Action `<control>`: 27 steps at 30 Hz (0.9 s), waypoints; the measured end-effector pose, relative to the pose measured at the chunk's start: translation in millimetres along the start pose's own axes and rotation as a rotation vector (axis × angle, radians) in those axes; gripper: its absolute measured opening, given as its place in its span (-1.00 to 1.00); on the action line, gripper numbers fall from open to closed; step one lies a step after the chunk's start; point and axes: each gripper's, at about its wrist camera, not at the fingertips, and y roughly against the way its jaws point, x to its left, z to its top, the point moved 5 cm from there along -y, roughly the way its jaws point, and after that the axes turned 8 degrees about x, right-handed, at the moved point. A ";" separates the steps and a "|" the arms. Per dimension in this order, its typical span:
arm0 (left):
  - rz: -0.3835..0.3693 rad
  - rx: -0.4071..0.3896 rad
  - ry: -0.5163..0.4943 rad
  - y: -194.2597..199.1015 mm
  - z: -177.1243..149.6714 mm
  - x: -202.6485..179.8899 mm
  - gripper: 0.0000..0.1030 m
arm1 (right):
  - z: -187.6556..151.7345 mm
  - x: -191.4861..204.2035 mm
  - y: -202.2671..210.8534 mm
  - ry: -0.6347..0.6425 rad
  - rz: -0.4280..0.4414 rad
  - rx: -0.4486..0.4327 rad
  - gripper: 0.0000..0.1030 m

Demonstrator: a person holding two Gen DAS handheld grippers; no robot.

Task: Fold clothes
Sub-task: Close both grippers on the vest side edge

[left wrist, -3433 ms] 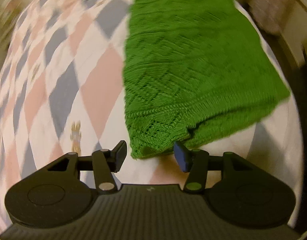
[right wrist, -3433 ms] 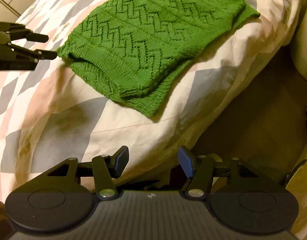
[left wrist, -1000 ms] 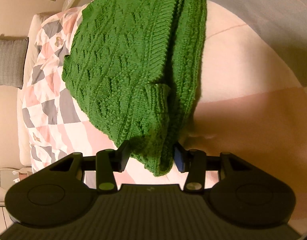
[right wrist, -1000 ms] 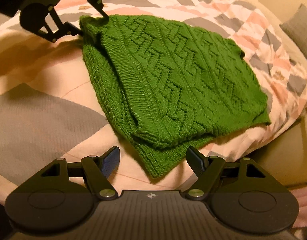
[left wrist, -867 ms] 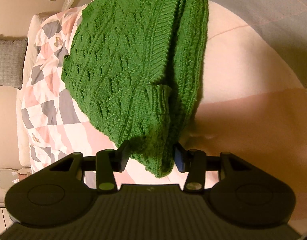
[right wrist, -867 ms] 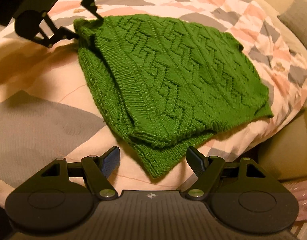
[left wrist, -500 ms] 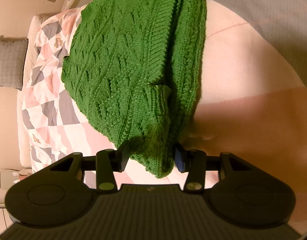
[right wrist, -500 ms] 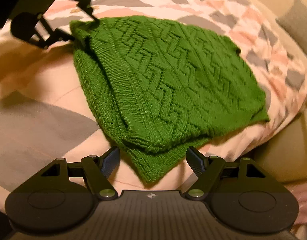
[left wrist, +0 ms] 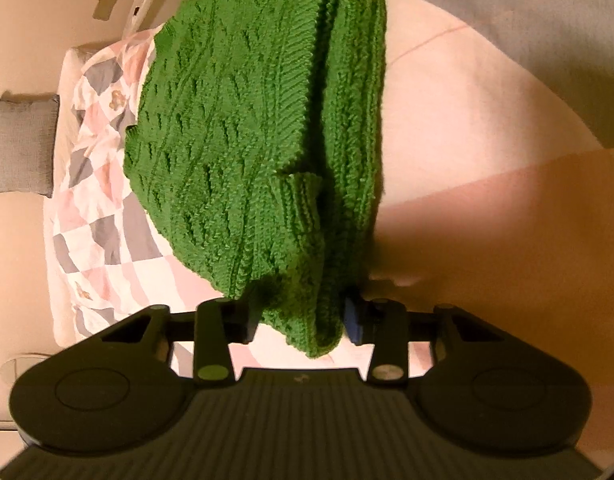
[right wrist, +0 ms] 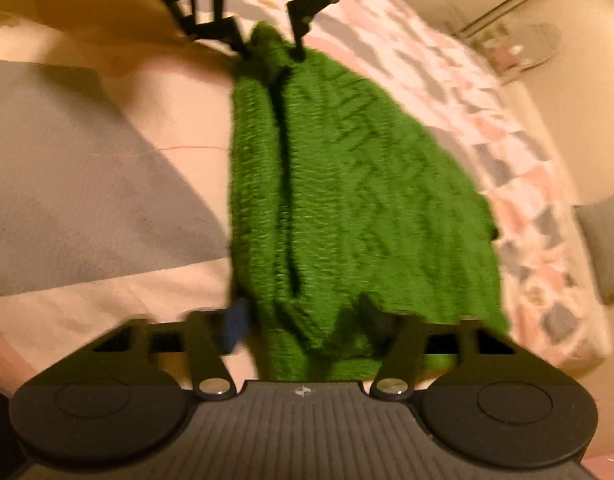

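Two grippers are holding one green knitted sweater at opposite ends, and it is lying folded on a bedcover patterned in pink, grey and white diamonds. At the left of the left wrist view, a grey cushion is resting at the far end of the bed. Toward the middle, the left gripper is pinching a bunched corner of the sweater between its jaws, the knit hanging down past them. In the blurred right wrist view, the right gripper is closing around the near end of the sweater, fabric filling the gap between its fingers; farther along, the left gripper is clamping the opposite end.
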 end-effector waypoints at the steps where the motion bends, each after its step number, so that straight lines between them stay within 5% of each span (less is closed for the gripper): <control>1: -0.015 0.001 0.003 1.0 0.2 2.1 -0.51 | 0.4 -2.1 -1.4 -0.011 0.034 0.003 -0.39; 7: -0.122 0.028 0.154 12.1 7.2 50.8 -0.62 | -3.4 -63.3 3.3 -0.341 0.299 0.002 -0.64; 11: -0.112 0.014 0.307 20.2 19.9 117.5 -0.64 | -20.0 -120.2 9.4 -0.615 0.472 -0.031 -0.67; 16: -0.116 -0.013 0.482 2.7 51.8 205.3 -0.64 | -50.7 -197.3 2.5 -0.830 0.547 -0.074 -0.67; 20: -0.117 0.000 0.581 -36.7 80.1 256.7 -0.64 | -72.1 -255.1 -25.5 -0.934 0.594 -0.086 -0.68; 27: -0.283 0.176 0.832 -148.2 104.7 294.5 -0.44 | -97.3 -305.1 -123.6 -1.042 0.751 0.016 -0.63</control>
